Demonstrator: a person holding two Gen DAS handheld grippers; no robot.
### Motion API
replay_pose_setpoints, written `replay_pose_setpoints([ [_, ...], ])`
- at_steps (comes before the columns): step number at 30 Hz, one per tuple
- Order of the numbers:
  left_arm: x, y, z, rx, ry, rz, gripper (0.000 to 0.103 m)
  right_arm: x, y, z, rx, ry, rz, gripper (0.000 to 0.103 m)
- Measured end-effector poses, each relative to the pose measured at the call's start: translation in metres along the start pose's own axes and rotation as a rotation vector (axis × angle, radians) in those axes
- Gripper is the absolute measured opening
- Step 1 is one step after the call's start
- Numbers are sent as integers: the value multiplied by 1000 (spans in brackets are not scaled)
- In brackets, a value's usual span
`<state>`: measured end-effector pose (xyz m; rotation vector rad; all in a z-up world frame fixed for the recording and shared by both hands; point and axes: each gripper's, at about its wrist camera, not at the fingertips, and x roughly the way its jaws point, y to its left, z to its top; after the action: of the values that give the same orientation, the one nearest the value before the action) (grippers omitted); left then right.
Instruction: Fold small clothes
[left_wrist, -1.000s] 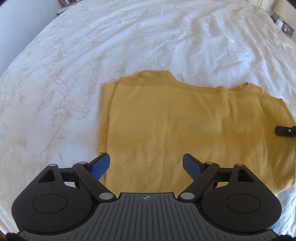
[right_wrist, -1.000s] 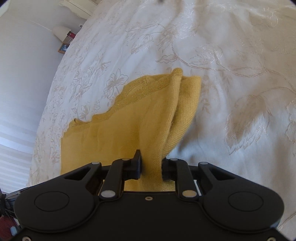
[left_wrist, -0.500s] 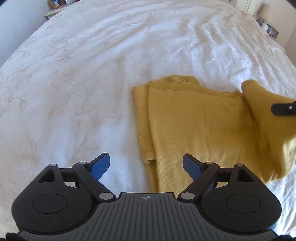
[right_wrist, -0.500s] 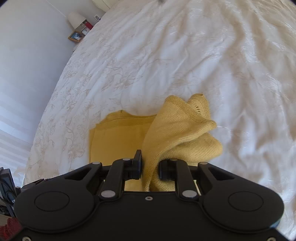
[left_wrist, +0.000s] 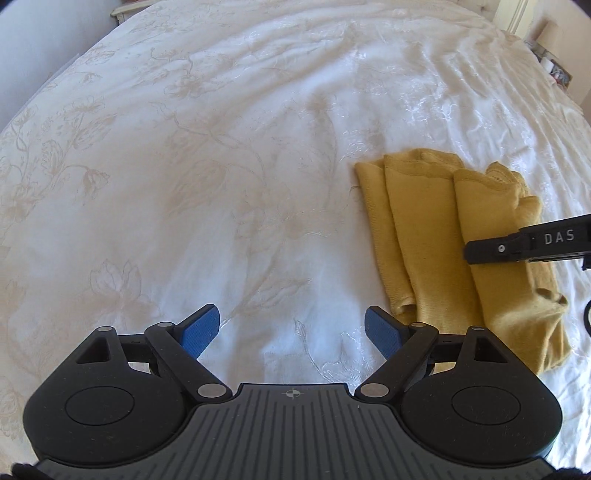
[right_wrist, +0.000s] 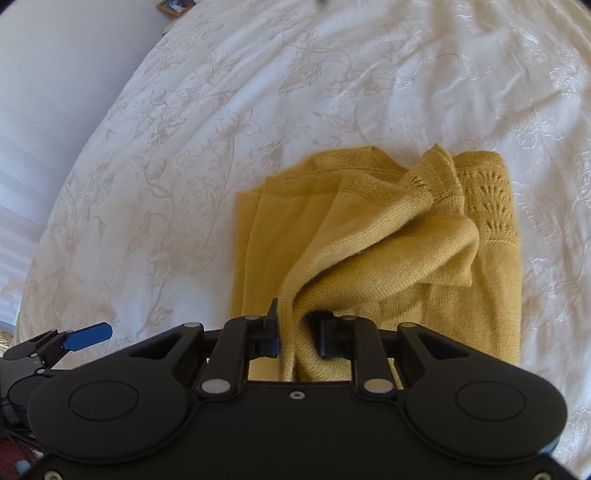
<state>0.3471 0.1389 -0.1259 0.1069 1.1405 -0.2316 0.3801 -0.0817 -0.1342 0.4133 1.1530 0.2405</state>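
A mustard-yellow knit garment (left_wrist: 432, 236) lies partly folded on the white bedspread (left_wrist: 221, 147), with its right side doubled over the middle. My right gripper (right_wrist: 297, 326) is above its near edge and its jaws are opening. The lifted fold (right_wrist: 369, 254) still hangs between them against the left pad, with a gap to the right pad. My left gripper (left_wrist: 291, 321) stands open over bare bedspread, just left of the garment's near corner, with nothing between its blue pads (left_wrist: 201, 326). One black finger (left_wrist: 517, 243) of the right gripper shows over the garment in the left wrist view.
The floral white bedspread (right_wrist: 184, 166) stretches wide to the left and beyond the garment. A framed picture (right_wrist: 173, 4) stands past the bed's far corner. Small items (left_wrist: 557, 70) sit off the bed's right edge. The left gripper's blue pad (right_wrist: 88, 336) shows at lower left.
The right gripper carried the garment's right side up and over to the left onto the middle, and its jaws have parted. The left gripper slid left off the garment onto bare bedspread.
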Motion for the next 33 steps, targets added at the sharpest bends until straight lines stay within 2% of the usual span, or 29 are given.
replay_pose_setpoints([
  [1, 1, 0, 0, 0, 3, -4, 86, 1, 2, -2, -6, -2, 17, 46],
  [2, 2, 0, 1, 0, 5, -7, 86, -1, 4, -4, -14, -8, 49, 48],
  [5, 6, -3, 4, 1, 13, -23, 86, -18, 4, -13, -22, -63, 183, 49],
  [7, 7, -8, 6, 7, 17, -35, 86, -35, 1, -19, -19, -110, 221, 50],
  [9, 8, -15, 10, 17, 10, -50, 86, -49, -7, -26, -2, -142, 211, 50],
  [12, 8, -30, 20, 43, -5, -79, 86, -67, -28, -39, 44, -179, 148, 52],
  [16, 16, -52, 35, 71, -1, -133, 86, -78, -48, -59, 67, -179, 58, 52],
  [18, 23, -59, 42, 53, 14, -164, 86, -79, -50, -71, 41, -167, 28, 52],
  [21, 32, -64, 49, 7, 45, -207, 86, -80, -39, -87, -54, -142, 17, 52],
  [25, 35, -64, 53, -18, 61, -216, 86, -68, 2, -110, -290, -98, 5, 54],
  [29, 33, -59, 50, -7, 69, -204, 86, -45, 47, -130, -566, -81, -51, 55],
  [33, 29, -45, 41, -37, 89, -201, 86, -20, 74, -146, -790, -47, -131, 55],
])
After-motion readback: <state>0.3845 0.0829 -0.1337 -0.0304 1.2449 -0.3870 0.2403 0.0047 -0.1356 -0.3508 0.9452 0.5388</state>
